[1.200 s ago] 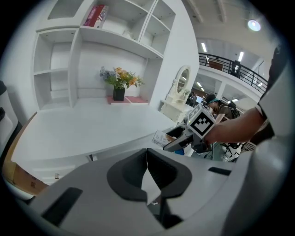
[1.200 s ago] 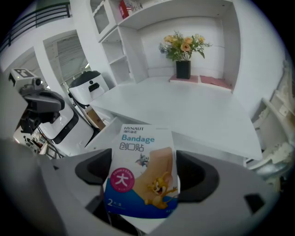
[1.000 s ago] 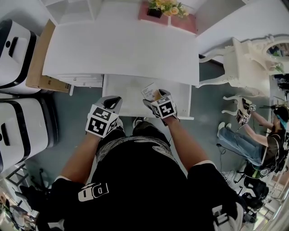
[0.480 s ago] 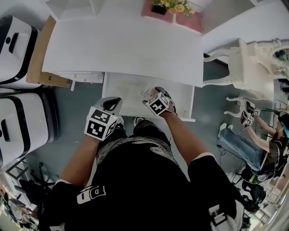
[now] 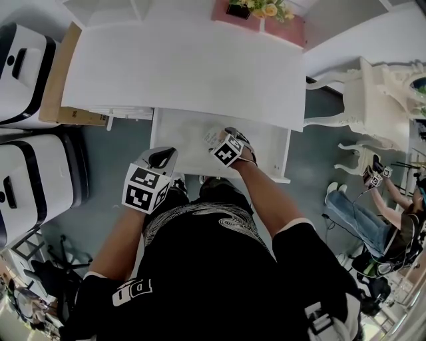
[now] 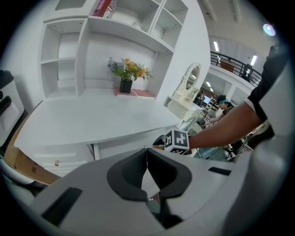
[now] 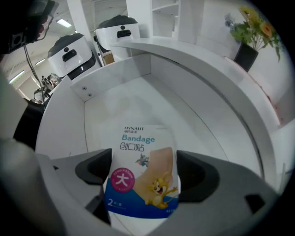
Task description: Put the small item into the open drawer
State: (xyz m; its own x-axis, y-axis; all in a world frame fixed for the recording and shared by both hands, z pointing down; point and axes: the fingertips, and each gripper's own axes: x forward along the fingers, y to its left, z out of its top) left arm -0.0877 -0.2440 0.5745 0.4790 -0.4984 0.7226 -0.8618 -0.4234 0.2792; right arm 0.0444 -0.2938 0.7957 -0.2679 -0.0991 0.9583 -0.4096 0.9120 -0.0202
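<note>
The small item is a flat bandage packet (image 7: 138,152) printed with cartoon figures; my right gripper (image 7: 145,168) is shut on its lower half. In the head view the packet (image 5: 210,136) and right gripper (image 5: 219,141) hang over the middle of the open white drawer (image 5: 180,133) under the desk. Through the right gripper view the drawer's bare white floor (image 7: 138,99) lies below the packet. My left gripper (image 5: 162,157) stays at the drawer's front left corner, outside it. Its jaws (image 6: 146,154) are shut with nothing between them.
The white desk top (image 5: 180,66) overhangs the back of the drawer, with a flower pot (image 5: 253,9) at its far edge. A cardboard box (image 5: 56,86) and two white machines (image 5: 26,180) stand at left. An ornate white vanity (image 5: 379,86) and a seated person (image 5: 379,220) are at right.
My right gripper has carried the packet a little to the left and further in over the drawer. The left gripper has hardly moved.
</note>
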